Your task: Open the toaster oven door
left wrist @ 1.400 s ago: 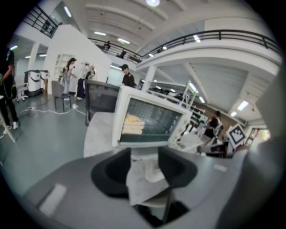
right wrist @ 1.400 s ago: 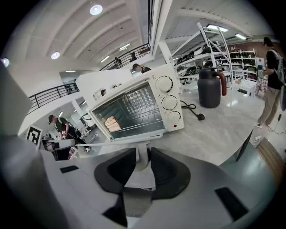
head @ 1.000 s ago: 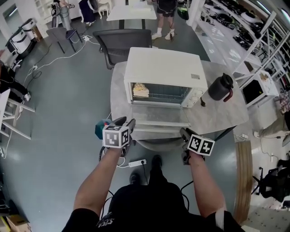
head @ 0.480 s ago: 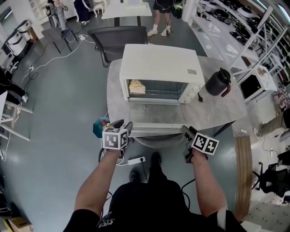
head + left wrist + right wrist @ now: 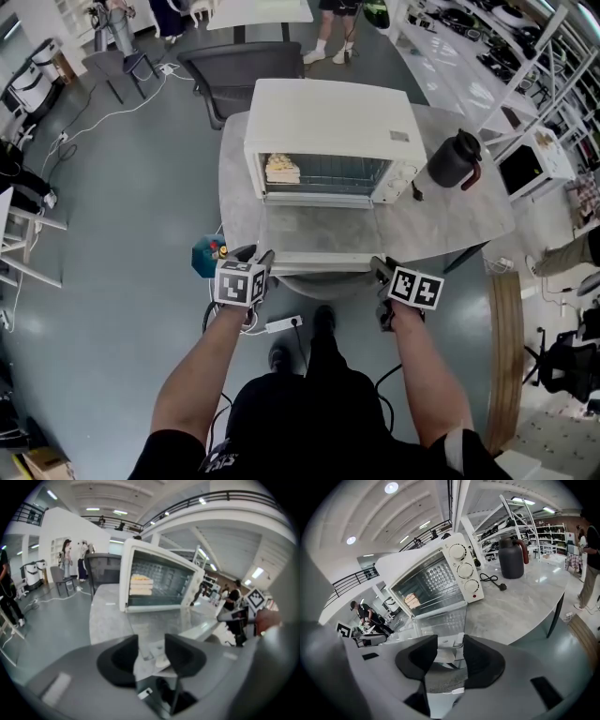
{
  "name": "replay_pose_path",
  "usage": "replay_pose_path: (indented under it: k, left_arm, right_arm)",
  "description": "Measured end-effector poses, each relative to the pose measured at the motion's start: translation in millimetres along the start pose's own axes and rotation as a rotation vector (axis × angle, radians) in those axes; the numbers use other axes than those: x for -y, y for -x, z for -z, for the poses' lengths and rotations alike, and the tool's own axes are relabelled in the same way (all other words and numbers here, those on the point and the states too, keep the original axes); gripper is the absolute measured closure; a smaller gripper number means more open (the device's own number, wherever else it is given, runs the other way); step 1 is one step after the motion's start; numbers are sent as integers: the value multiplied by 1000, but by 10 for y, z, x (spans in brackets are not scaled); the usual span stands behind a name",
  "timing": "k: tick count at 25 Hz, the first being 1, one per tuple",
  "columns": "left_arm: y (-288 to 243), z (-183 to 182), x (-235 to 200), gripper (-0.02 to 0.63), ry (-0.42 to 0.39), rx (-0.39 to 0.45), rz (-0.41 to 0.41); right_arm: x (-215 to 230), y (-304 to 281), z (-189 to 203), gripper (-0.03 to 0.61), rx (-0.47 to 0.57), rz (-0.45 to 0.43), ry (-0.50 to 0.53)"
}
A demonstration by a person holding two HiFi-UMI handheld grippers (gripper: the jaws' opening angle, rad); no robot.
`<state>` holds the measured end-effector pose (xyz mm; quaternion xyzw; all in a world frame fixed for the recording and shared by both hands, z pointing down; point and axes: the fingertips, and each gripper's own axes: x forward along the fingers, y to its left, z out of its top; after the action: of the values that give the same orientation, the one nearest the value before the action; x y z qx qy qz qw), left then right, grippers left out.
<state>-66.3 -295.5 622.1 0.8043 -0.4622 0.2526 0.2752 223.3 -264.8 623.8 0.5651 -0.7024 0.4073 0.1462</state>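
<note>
Facing the white toaster oven [image 5: 328,122], we find its glass door [image 5: 319,230] dropped flat towards us. Its handle edge runs left-right just beyond the spread left claw [image 5: 263,258] and the right claw [image 5: 377,270], which is spread, has just been narrowing, and pinches nothing.

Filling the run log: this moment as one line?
toaster oven door: open, flat | left gripper: open, grips nothing | right gripper: jaws apart, just closing somewhat, door edge between, ungripped

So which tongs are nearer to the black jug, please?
Right. The right tongs, empty jaws just closing slightly, are at the right corner of the open door, diagonally in front of the black jug; the left tongs are at its left corner.
</note>
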Motion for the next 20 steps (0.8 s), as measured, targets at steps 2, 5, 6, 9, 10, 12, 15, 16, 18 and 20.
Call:
replay_pose_path:
  k: [2,5,6,9,10,12,15,16,18,20]
  left_arm:
    - [-24,29,-4,430,-5,-9,1]
    - [-71,100,-4,430,-11,-27,1]
    - [-86,130,-5,430,-16,-34,1]
    - [-137,198,-13,430,-30,-50,0]
    - [-156,215,-16,431,-32,-55,0]
    - [-186,252,-20,434,-35,-67,-1]
    - [-218,298,-33,437,-35,-77,-1]
    - [-228,311,-35,437,-34,-79,1]
    - [-250,348,-38,439,-34,-82,4]
    - [-273,390,-43,441,-38,-87,5]
  right_arm:
    - [16,-18,29,417,-1,4,-8]
    - [60,-59,95,420,-22,13,-3]
    - [71,-73,122,420,-31,16,2]
    - [106,-121,182,422,-43,20,8]
    - [119,-136,198,424,-45,20,6]
    - [143,-164,229,425,-52,20,1]
    - [167,-212,264,426,-61,24,7]
    - [177,-229,276,428,-65,26,11]
    - [199,-258,305,430,-71,31,17]
    - [220,-282,341,433,-74,39,19]
